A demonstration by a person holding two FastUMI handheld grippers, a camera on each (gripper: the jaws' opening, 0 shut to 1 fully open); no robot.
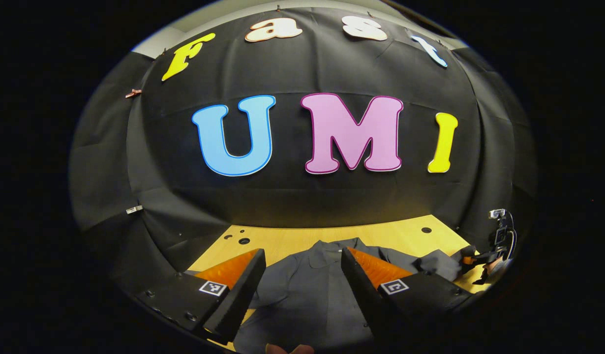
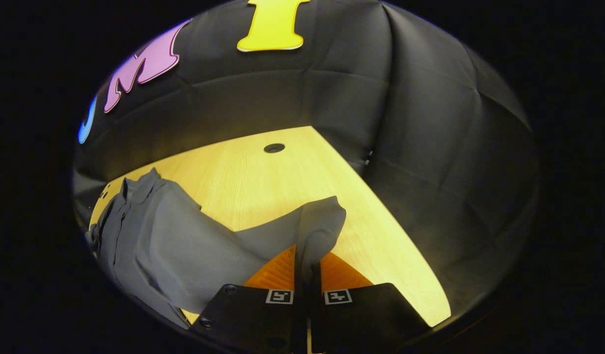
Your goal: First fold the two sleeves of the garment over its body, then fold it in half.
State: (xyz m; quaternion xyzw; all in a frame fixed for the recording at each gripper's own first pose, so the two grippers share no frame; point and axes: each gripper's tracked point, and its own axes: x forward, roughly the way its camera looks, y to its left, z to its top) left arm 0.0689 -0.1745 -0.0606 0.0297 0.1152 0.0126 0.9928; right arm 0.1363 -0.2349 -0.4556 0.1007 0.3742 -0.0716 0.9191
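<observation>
My right gripper point(image 2: 307, 275) is clamped on the cuff end of the garment's sleeve point(image 2: 312, 221), both fingers pressing the cloth, and the sleeve rises off the table point(image 2: 263, 177) in a soft arch back to the body of the garment point(image 2: 150, 236), which lies flat with its collar toward the booth wall. My left gripper point(image 1: 302, 285) hangs above the garment's front point(image 1: 302, 295), jaws wide apart and holding nothing. My worry is the pinch: I seem to have only a narrow bite of fabric, so a quick swing across could let the cuff slip out and drop short of the body. If I pull too hard toward the chest, the whole garment may slide or bunch at the shoulder, since nothing is pinning it down; my free left gripper could steady it. The fold could also land crooked if the sleeve twists along its length. I cannot see how deep the cloth sits between my right fingers, the other sleeve is hard to make out, and the hem is cut off at the lower edge of both views.
</observation>
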